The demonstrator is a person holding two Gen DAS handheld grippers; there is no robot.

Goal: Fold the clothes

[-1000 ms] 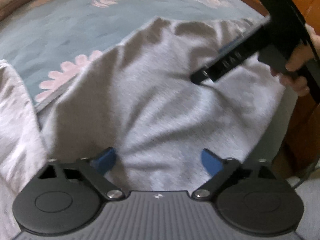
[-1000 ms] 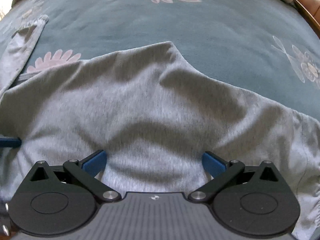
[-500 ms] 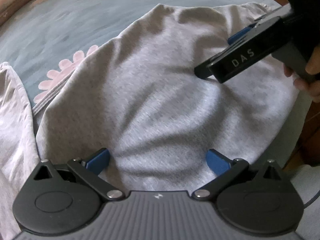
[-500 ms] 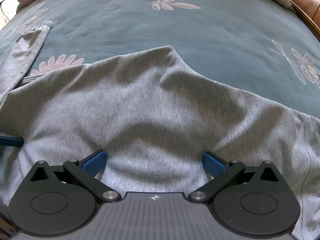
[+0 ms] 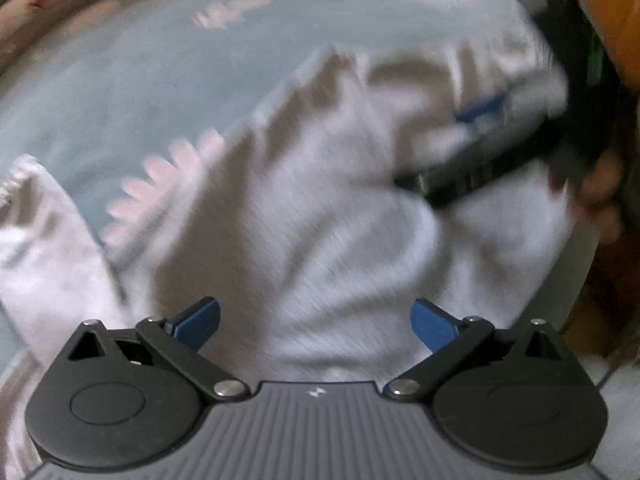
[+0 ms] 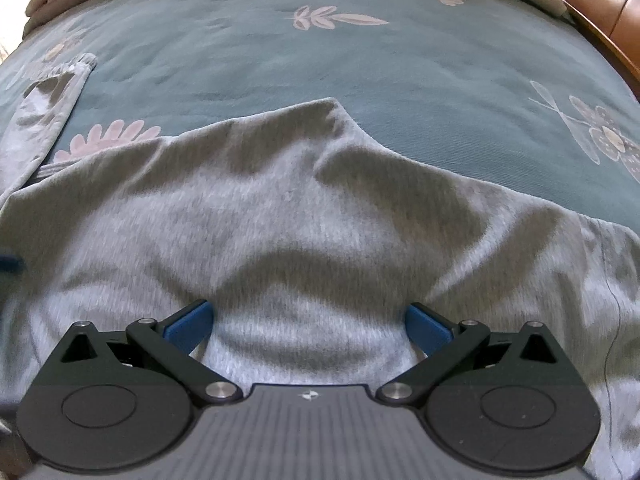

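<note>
- Grey garment (image 6: 304, 216) is lying spread on the teal floral bedspread (image 6: 280, 52), bunched into soft ridges, one peak of cloth pointing toward the far side of the bed.
- Right gripper (image 6: 307, 320) is sitting low over the near edge of the garment, jaws spread wide, blue pads (image 6: 190, 322) flanking a hump of grey cloth; nothing is pinched between them.
- Left gripper (image 5: 316, 322) is hovering over the same garment (image 5: 320, 208) from the other side, jaws also released and wide apart, grey fabric showing between the blue fingertips (image 5: 434, 326) but not clamped.
- Left wrist view is heavily motion-blurred; fine detail can't be read.
- In that view the right gripper (image 5: 476, 148) is showing at upper right as a dark body with a blue finger, held by the person's hand (image 5: 600, 196), resting on or just above the cloth; can't tell which.
- A sleeve (image 6: 48, 116) is lying off to the left on the bedspread, cuff pointing toward the far side.
- Pink flower print (image 6: 108, 140) is peeking out just beside the garment's far edge.
- Wooden bed frame (image 6: 600, 12) is running along the upper right.
</note>
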